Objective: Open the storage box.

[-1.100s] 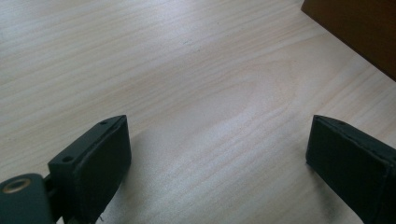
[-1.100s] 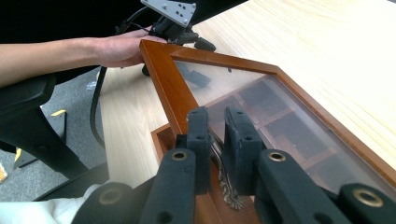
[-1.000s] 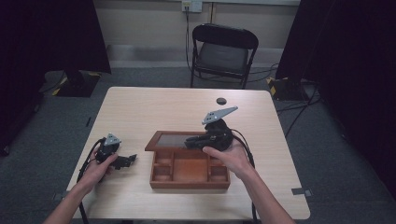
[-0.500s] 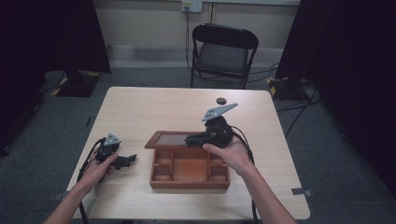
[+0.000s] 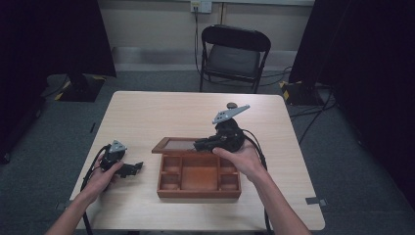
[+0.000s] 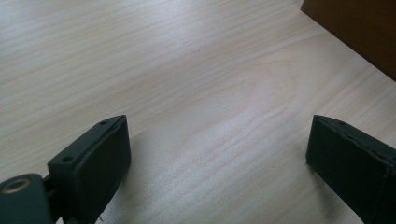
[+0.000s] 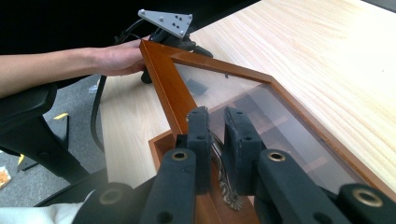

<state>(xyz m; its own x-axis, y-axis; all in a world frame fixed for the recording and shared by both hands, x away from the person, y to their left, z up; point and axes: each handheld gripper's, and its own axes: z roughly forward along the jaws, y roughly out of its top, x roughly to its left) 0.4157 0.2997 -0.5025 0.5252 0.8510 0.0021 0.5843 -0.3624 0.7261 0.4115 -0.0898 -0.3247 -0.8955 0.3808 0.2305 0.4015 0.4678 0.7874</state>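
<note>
A brown wooden box [image 5: 198, 188] with several compartments stands at the table's middle front. Its glass-paned lid [image 5: 176, 145] is tilted up at the back. My right gripper [image 5: 199, 145] is shut on the lid's front edge. In the right gripper view the jaws [image 7: 217, 122] pinch a small ornate metal latch [image 7: 219, 154] on the lid frame [image 7: 168, 88]. My left gripper [image 5: 137, 168] lies low on the table left of the box, open. Its pads [image 6: 107, 154] stand wide apart over bare wood, with the box corner [image 6: 359, 28] ahead to the right.
A small dark round object [image 5: 231, 105] lies on the light wooden table [image 5: 161, 112] behind the right gripper. A black folding chair [image 5: 232, 54] stands beyond the far edge. Cables trail from both grippers toward the near edge.
</note>
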